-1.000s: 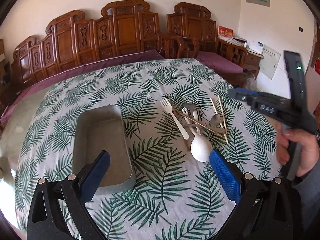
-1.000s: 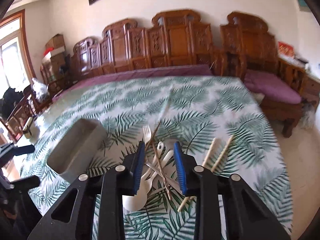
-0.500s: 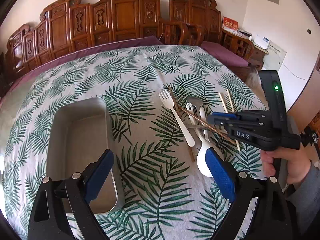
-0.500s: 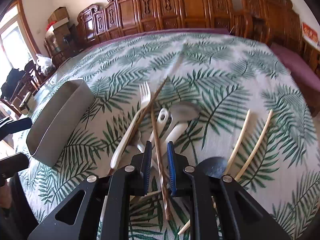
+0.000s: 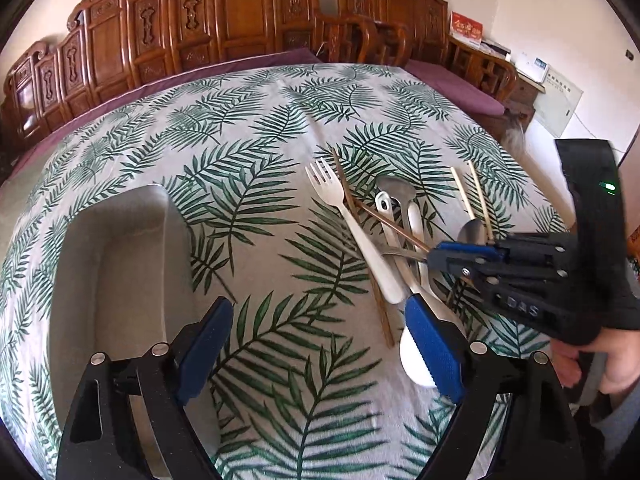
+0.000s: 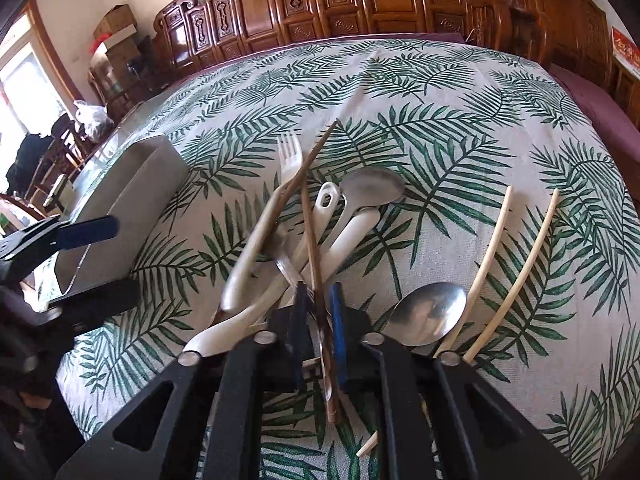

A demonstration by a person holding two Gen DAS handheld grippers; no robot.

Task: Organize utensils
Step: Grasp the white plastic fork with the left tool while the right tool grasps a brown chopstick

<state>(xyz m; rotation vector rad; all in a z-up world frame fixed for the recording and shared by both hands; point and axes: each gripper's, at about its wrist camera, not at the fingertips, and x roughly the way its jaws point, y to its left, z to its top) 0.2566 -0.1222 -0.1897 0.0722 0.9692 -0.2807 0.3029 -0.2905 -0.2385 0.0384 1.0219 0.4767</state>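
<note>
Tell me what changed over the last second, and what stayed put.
The right gripper came down onto the utensil pile, its jaws closing until shut on a dark brown wooden chopstick. The left gripper moved nearer the table, jaws wide and empty, narrowing slightly. The white plastic fork, pale chopstick pair and grey rectangular tray stayed put.

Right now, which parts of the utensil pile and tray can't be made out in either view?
- White spoon bowl: left wrist view, partly behind the left gripper's blue pad.
- Dark chopstick lower end: right wrist view, between the right gripper's pads.
- Tray near end: left wrist view, hidden by the gripper frame.
</note>
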